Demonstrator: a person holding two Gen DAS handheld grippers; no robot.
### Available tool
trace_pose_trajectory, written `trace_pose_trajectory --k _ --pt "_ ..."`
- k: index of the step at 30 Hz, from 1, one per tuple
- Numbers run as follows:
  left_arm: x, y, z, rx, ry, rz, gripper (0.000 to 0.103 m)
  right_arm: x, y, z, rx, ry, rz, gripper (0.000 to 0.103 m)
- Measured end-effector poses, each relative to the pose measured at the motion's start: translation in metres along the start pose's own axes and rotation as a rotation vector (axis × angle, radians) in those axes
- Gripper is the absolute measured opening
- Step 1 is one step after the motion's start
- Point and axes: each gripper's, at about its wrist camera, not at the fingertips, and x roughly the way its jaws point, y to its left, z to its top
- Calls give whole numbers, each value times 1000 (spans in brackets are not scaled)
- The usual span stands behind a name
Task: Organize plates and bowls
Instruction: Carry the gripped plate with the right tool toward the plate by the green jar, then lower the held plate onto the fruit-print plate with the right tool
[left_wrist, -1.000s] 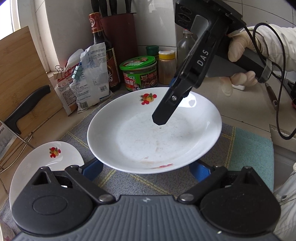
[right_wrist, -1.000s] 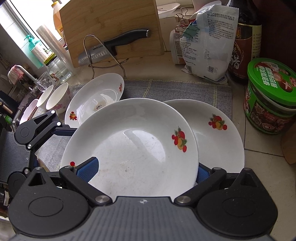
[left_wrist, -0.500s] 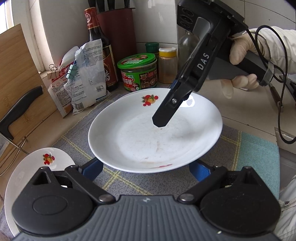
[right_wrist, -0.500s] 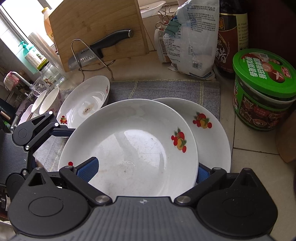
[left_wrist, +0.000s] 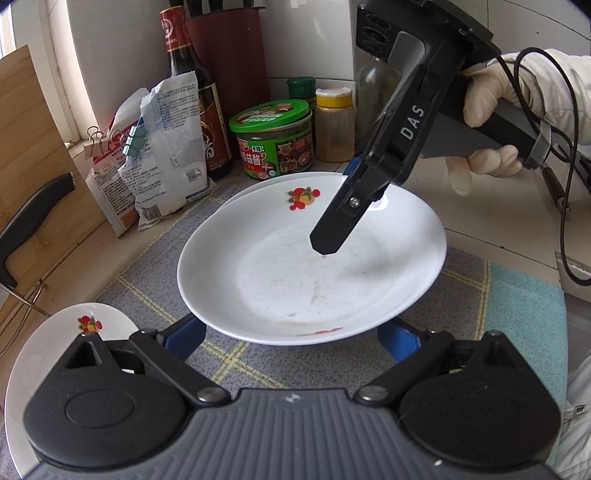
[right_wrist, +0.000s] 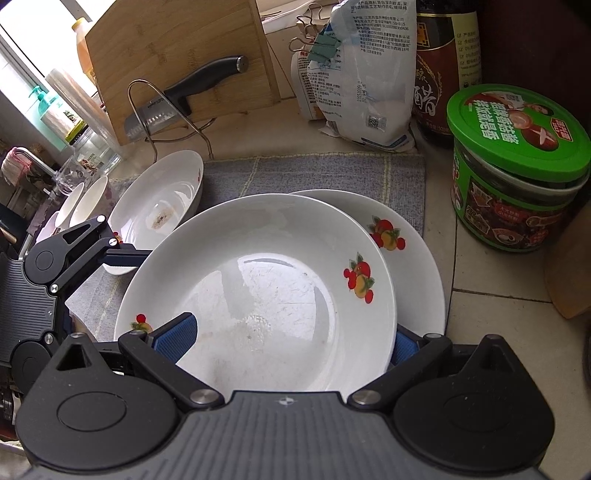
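Right tool (left_wrist: 327, 245) is clamped on the rim of the white fruit-print ceramic plate (right_wrist: 258, 295), mid-frame, held over a matching plate (right_wrist: 413, 258) on the grey mat, probably to stack it. Left tool (left_wrist: 291, 334) sits spread apart beneath, maybe as backup support.

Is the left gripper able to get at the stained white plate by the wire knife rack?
Probably yes: the left gripper is open, and the stained white plate lies uncovered right beside it.
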Motion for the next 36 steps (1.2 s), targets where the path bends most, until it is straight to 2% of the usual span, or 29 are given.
trace_pose_trajectory --k 36 --pt "-4 -1 0 12 -13 -7 98 -10 -3 -9 25 -9 -17 103"
